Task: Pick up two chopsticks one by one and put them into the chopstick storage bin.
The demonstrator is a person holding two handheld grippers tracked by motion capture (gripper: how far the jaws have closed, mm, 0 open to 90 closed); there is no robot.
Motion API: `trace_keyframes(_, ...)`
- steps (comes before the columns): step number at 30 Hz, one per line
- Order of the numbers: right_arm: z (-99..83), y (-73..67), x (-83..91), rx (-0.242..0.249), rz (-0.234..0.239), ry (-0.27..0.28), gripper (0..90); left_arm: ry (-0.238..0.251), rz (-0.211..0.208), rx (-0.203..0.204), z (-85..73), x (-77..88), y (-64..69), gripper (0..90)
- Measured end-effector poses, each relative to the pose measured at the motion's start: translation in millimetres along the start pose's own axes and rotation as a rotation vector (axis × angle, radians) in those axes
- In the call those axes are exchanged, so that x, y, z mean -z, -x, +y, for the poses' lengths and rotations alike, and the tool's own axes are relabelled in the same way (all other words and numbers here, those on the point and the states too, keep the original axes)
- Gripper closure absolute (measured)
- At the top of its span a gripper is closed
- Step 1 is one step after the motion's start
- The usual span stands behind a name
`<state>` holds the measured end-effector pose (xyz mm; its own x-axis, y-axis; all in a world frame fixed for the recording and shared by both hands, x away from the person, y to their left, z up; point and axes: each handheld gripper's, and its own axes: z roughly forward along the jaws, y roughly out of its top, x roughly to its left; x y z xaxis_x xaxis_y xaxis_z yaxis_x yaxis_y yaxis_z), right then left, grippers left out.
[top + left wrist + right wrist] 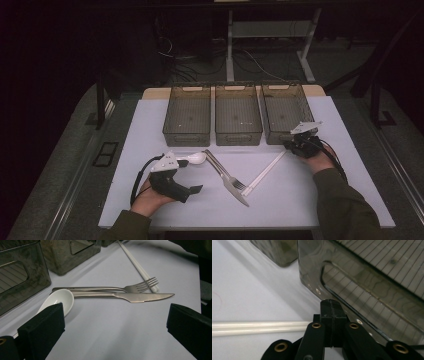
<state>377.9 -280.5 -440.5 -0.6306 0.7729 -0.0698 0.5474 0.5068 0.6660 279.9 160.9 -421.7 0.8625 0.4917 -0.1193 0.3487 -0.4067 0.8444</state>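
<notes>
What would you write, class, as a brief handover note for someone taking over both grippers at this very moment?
Left gripper: open, by the white spoon, holding nothing.
Right gripper: shut on the white chopsticks, beside the right bin.
Fork and knife lie side by side on the table.
Done: nothing binned; left bin and middle bin look empty.
Left: probably all four utensils, if sorting is the job.

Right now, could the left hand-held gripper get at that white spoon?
Probably yes: the left hand-held gripper is open, the white spoon lies just by one jaw, and nothing lies on it.
</notes>
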Motion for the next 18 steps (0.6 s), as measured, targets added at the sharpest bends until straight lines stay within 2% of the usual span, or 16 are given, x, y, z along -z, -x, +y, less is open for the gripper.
trace_keyframes(18, -2.9, -2.4, -1.7, 0.018, 0.001, -0.024, 89.5, 0.0, -0.002, -0.002, 0.2, 0.7, 0.4, 0.8)
